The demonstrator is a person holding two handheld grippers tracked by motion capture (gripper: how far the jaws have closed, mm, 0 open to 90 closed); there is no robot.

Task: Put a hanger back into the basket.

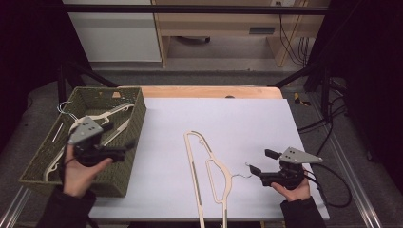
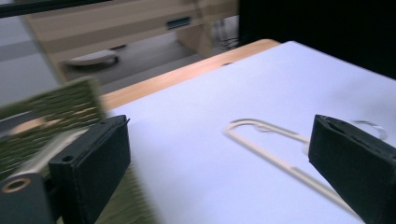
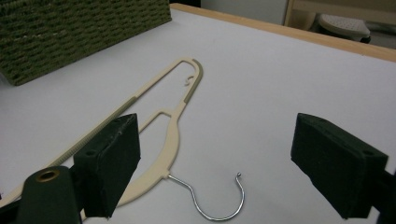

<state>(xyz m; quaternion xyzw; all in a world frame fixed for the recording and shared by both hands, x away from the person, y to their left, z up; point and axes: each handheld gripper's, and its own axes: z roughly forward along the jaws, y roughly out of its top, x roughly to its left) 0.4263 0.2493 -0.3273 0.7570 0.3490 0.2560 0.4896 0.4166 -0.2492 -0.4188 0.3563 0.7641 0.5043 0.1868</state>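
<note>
Hands come in from the near edge, each holding a gripper with its jaws spread and nothing between them. The right gripper (image 1: pixel 259 162) hovers low over the white sheet (image 1: pixel 247 118), pointed at the metal hook (image 3: pixel 219 198) of a cream hanger (image 1: pixel 209 175) lying flat in the middle of the table (its long bar runs off toward the near edge). Further left, the left gripper (image 1: pixel 118 138) hangs over the near right corner of the woven basket (image 1: pixel 135 123), where more hangers (image 1: pixel 107 116) lie piled.

The likely trouble is the hook: it is thin wire, flat on the sheet, so jaws closing from this low angle could slide over it or push the hanger away. Grabbed by the hook alone, the hanger could swing and catch the basket rim.
</note>
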